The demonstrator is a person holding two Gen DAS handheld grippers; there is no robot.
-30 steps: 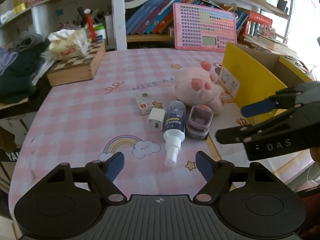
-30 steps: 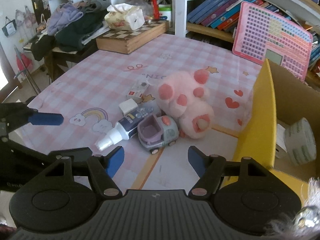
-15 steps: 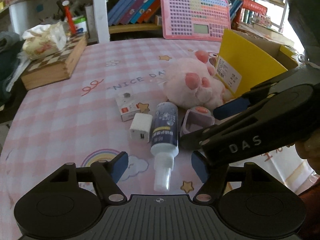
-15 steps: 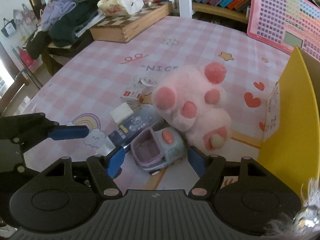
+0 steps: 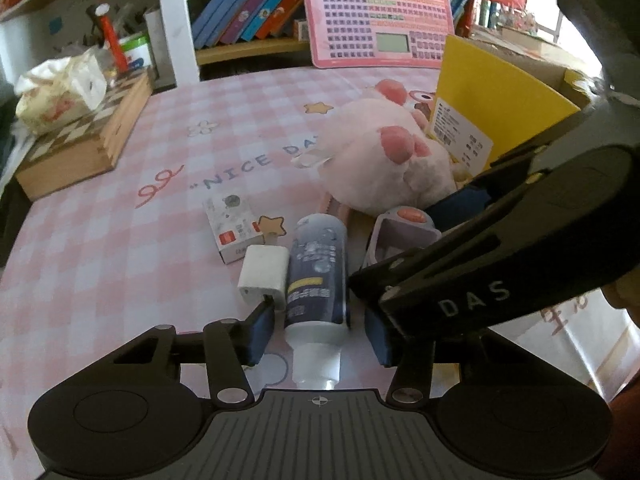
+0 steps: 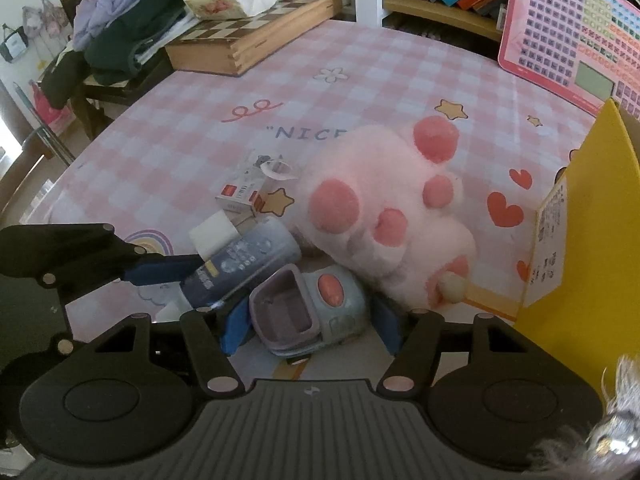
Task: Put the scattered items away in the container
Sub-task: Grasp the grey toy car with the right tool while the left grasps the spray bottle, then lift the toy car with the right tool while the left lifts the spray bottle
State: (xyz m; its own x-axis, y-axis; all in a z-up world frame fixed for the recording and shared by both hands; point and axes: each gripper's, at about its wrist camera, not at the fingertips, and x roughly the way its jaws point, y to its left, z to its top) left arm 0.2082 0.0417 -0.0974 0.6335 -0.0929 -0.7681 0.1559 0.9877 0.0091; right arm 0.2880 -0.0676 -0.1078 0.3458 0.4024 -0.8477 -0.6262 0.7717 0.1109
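A dark spray bottle (image 5: 318, 276) lies on the pink checked table, nozzle towards me. My left gripper (image 5: 319, 334) straddles its neck end with jaws closing; a small gap shows at each pad. A grey-purple toy car (image 6: 308, 304) sits between the closing jaws of my right gripper (image 6: 312, 328), whose pads are close to its sides but not pressing. A pink plush paw (image 6: 384, 208) lies behind the car. A white charger (image 5: 264, 272) and a small white box (image 5: 234, 224) lie left of the bottle. The yellow cardboard container (image 5: 492, 108) stands at the right.
A wooden chessboard box (image 5: 80, 144) with a tissue pack (image 5: 60, 88) sits at the far left. A pink toy keyboard (image 5: 376, 16) leans on the bookshelf behind. A clothes pile (image 6: 120, 32) lies beyond the table's left edge. Both grippers work side by side.
Both grippers have come forward and down onto the items. The left jaws have narrowed around the spray bottle, and the right jaws have narrowed slightly around the toy car.
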